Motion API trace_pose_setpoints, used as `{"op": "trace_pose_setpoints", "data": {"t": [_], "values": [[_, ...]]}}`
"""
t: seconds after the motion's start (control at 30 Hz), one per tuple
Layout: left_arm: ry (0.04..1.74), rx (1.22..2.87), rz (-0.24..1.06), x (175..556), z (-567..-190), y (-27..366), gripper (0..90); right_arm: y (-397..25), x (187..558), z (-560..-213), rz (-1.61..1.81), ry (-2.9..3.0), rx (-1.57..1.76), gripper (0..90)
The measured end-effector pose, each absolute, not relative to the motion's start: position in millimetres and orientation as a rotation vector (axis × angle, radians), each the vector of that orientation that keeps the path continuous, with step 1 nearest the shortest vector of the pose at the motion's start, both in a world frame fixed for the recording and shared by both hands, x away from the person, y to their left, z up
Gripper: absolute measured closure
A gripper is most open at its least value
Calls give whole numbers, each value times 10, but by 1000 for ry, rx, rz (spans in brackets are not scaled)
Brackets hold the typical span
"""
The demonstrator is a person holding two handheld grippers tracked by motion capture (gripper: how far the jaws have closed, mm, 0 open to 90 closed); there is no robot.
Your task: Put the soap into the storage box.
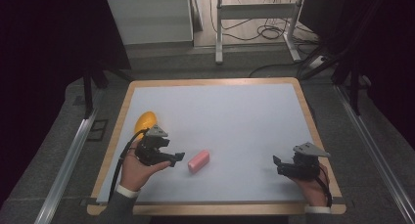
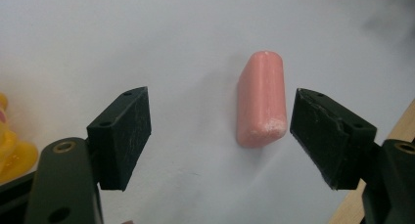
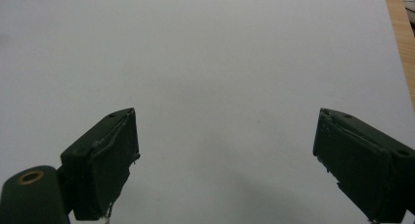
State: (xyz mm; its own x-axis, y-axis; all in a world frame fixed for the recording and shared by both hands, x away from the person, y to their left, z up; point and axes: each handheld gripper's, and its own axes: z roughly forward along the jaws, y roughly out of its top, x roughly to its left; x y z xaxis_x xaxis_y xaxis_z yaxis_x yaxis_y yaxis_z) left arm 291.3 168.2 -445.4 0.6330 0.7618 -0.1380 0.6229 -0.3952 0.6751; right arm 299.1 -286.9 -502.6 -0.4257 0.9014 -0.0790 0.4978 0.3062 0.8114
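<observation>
A pink rounded block (image 1: 198,161) lies on the white table top (image 1: 230,121), near the front left of centre. My left gripper (image 1: 177,158) stands open just left of it, held by a hand. In the left gripper view the pink block (image 2: 261,100) lies ahead between the open jaws, closer to the right one, and nothing touches it. An orange-yellow object (image 1: 145,121) sits behind the left gripper; its yellow edge (image 2: 11,145) shows at the left of the left gripper view. My right gripper (image 1: 278,164) is open at the front right, with bare white surface (image 3: 220,87) between its jaws.
The white surface sits in a wooden frame (image 1: 313,131) whose rim runs close to the right hand. Beyond the table stand a white cabinet (image 1: 147,18) and a metal stand (image 1: 254,23) with cables on the floor.
</observation>
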Motion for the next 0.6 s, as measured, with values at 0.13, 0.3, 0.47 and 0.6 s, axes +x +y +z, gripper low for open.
{"op": "trace_pose_setpoints", "data": {"t": [0.13, 0.3, 0.47, 0.6], "values": [[1070, 2142, 236, 2927, -4462, 1651, 235, -2861, 2992, -5027, 983, 2045, 1240, 94], [1059, 2160, 228, 2952, -4479, 1584, 235, -2852, 2994, -5036, 979, 2045, 1239, 94], [1046, 2191, 224, 2976, -4499, 1496, 235, -2851, 2989, -5034, 975, 2039, 1234, 94], [1041, 2214, 220, 3004, -4525, 1428, 235, -2850, 2995, -5042, 972, 2042, 1234, 94]]}}
